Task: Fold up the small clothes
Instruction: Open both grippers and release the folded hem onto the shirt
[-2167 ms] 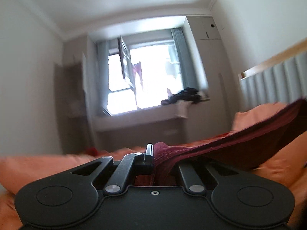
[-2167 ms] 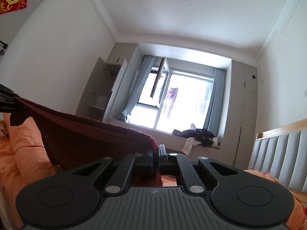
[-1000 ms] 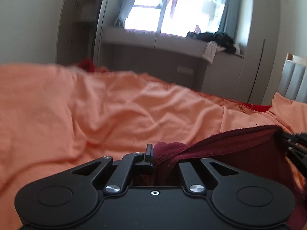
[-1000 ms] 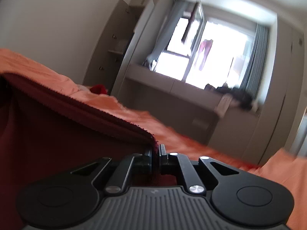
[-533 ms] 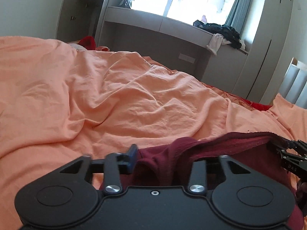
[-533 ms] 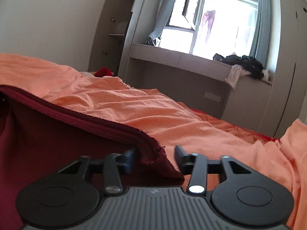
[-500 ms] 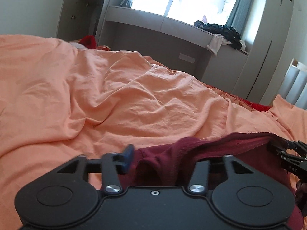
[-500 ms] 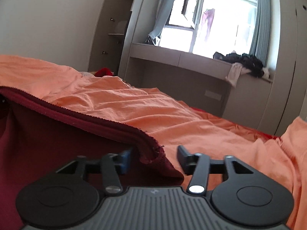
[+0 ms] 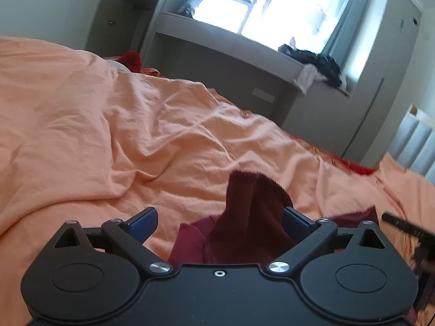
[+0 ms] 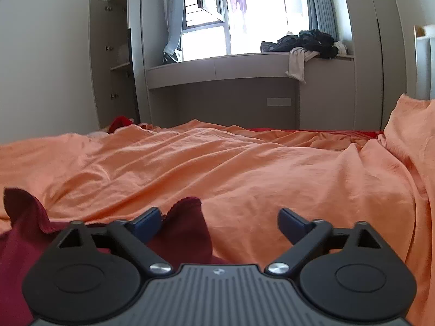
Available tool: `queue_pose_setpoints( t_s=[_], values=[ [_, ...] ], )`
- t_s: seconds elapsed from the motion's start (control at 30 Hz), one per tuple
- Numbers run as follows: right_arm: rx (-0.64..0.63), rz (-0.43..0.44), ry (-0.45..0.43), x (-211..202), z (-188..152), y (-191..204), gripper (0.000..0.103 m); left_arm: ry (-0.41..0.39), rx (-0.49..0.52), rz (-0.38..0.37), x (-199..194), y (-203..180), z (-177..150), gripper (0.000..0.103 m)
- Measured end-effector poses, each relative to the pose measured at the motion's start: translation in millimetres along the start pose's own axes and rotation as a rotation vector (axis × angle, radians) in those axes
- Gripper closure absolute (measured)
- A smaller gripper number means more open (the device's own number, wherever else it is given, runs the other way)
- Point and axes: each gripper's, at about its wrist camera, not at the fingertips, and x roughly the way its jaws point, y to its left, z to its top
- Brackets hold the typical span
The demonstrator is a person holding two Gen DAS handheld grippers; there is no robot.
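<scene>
Now that both pairs of jaws have just been opening, we have the left gripper (image 9: pixel 219 218) and the right gripper (image 10: pixel 219 218) spread wide with nothing pinched: the dark red garment (image 9: pixel 252 217) is let go so it can lie where we set it on the bed. In the left wrist view a peak of it stands up between the blue pads (image 9: pixel 142 221), leaning toward the right one but not pressed from both sides; in the right wrist view another corner stands just beside the left pad, with the rest lying low at the near left. We judge this a release after laying a fold down, and the peaks show where the cloth was pinched. The fabric looks like a soft, fairly thick knit with a fuzzy, slightly frayed edge, which holds a crease loosely, so it will probably slump. Under it the orange bedsheet (image 10: pixel 244 168) is thin, matte and rumpled into long ridges, an uneven bed for a flat fold. Farther off, a smooth grey window ledge (image 10: pixel 217 68) carries a loose heap of dark clothes (image 10: pixel 307 42) at its right, and a red item (image 10: pixel 119 123) lies at the bed's far left.
</scene>
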Motion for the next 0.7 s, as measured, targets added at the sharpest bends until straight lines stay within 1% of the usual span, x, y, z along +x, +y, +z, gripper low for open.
queue_pose_setpoints(
  t_s=[0.07,0.1,0.13,0.17,0.2,0.23,0.27,0.3,0.33,0.37,0.4,0.43,0.47,0.5,0.57,0.6,0.7],
  values=[
    [-0.017,0.071,0.022,-0.2,-1.0,-3.8,0.002,0.013,0.039,0.003,3.6,-4.4,-3.0,0.005],
    [-0.027,0.090,0.019,0.0,-2.9,-3.7,0.002,0.018,0.059,0.012,5.5,-7.3,-4.3,0.006],
    [-0.042,0.105,0.023,0.5,-5.2,-3.2,0.006,0.021,0.075,0.020,7.4,-8.9,-5.9,0.007],
    [-0.059,0.109,0.031,2.5,-6.2,-1.1,0.015,0.025,0.088,0.027,9.1,-11.1,-6.5,0.009],
    [-0.080,0.103,0.036,4.2,-8.4,0.6,0.020,0.033,0.098,0.037,11.4,-13.2,-6.9,0.014],
    [-0.093,0.102,0.037,7.2,-8.9,3.9,0.030,0.046,0.104,0.046,13.7,-14.1,-7.6,0.017],
    [-0.104,0.108,0.044,9.4,-9.9,5.0,0.041,0.062,0.107,0.056,16.9,-15.2,-8.3,0.025],
    [-0.110,0.111,0.052,11.3,-10.6,6.5,0.047,0.076,0.108,0.067,20.1,-16.1,-9.0,0.035],
    [-0.113,0.107,0.057,12.1,-11.7,7.4,0.059,0.099,0.110,0.084,24.9,-16.1,-9.9,0.042],
    [-0.114,0.101,0.060,12.7,-12.6,8.0,0.074,0.117,0.111,0.097,29.0,-15.6,-11.3,0.058],
    [-0.113,0.100,0.061,13.0,-13.5,7.5,0.081,0.132,0.112,0.111,32.8,-15.4,-12.5,0.068],
    [-0.110,0.100,0.057,13.4,-14.9,8.0,0.091,0.140,0.112,0.126,35.7,-15.1,-13.8,0.072],
    [-0.105,0.101,0.038,11.6,-15.4,7.3,0.097,0.141,0.106,0.137,37.5,-14.0,-14.9,0.086],
    [-0.105,0.104,0.014,7.9,-15.1,6.7,0.099,0.143,0.100,0.158,38.4,-13.6,-15.1,0.093],
    [-0.117,0.083,-0.022,1.4,-13.1,7.6,0.100,0.130,0.107,0.184,35.7,-16.3,-15.0,0.097],
    [-0.125,0.066,-0.036,-0.4,-11.7,9.2,0.100,0.111,0.117,0.201,32.1,-19.3,-14.9,0.097],
    [-0.124,0.012,-0.043,-2.1,-8.2,9.5,0.100,0.065,0.131,0.249,20.6,-27.6,-13.0,0.098]
  ],
)
